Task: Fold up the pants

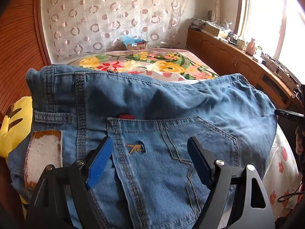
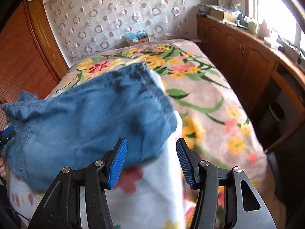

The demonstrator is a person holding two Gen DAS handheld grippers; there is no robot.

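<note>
Our left gripper hangs wide open, nothing pinched, the jeans spread just beneath and ahead of its fingers. Our right gripper is opening, empty, the folded denim lying just ahead-left on the floral blanket.

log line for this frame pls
task: fold pants | jeans: bunched on bed | left hand-held gripper: open over pocket | right hand-held gripper: opening, empty

Blue denim pants, floral blanket
</note>
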